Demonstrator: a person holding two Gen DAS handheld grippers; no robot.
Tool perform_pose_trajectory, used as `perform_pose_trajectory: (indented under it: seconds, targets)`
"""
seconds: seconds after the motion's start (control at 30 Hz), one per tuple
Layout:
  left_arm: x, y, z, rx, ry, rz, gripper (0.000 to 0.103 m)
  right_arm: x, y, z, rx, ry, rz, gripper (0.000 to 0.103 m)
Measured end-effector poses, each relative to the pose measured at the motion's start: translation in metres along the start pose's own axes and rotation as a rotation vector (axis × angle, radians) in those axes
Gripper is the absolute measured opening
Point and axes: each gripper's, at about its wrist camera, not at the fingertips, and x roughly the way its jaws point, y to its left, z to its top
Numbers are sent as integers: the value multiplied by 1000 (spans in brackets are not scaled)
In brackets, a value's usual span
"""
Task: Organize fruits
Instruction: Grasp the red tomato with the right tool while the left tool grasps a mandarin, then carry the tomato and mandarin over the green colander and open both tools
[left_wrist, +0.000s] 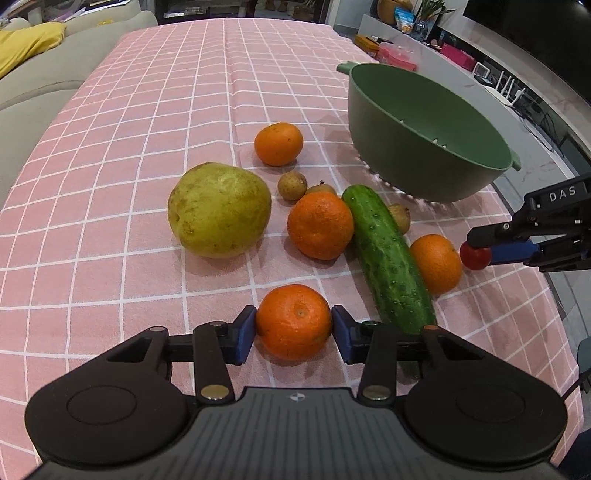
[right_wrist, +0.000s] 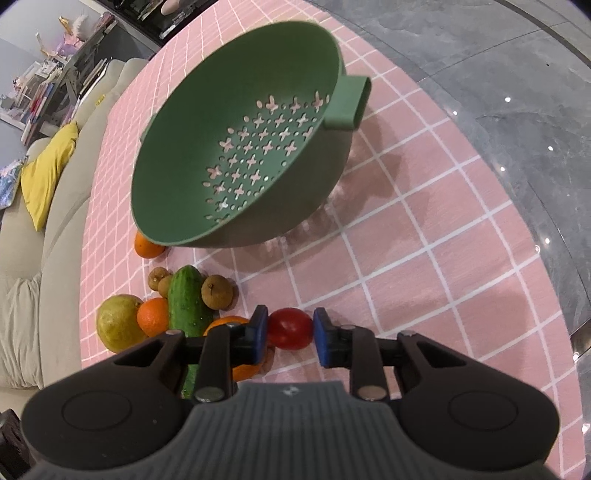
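My left gripper (left_wrist: 293, 326) is shut on an orange (left_wrist: 293, 317) that rests on the pink checked cloth (left_wrist: 110, 240), with a blue pad against each side. My right gripper (right_wrist: 290, 332) is shut on a small red tomato (right_wrist: 290, 328); in the left wrist view the tomato (left_wrist: 474, 257) shows at the right edge. Between the two lie a cucumber (left_wrist: 388, 254), three more oranges (left_wrist: 320, 225) (left_wrist: 279, 144) (left_wrist: 437, 264), a big yellow-green fruit (left_wrist: 219, 210) and small brown fruits (left_wrist: 291, 185). The green colander (right_wrist: 236, 147) stands tilted behind them, with nothing inside.
A beige sofa with a yellow cushion (right_wrist: 48, 173) runs along the table's far side. The table edge and grey floor (right_wrist: 517, 110) lie to the right of the colander. Bare cloth stretches beyond the fruit (left_wrist: 184, 74).
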Motion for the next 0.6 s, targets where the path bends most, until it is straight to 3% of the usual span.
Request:
perform_pose_trajectory:
  seconds: [0.27,0.37,0.6]
  targets:
    - [-27,-9,7,25,-57,-24,50,-33,1,3,6,-45,59,22]
    - [-34,-22,14,102,-65,-1,50,-46,8,5,-28,-79,56,22]
    - [-41,-50,62,194,-109,-4,50,-77,42,26,-181,-188,32,22]
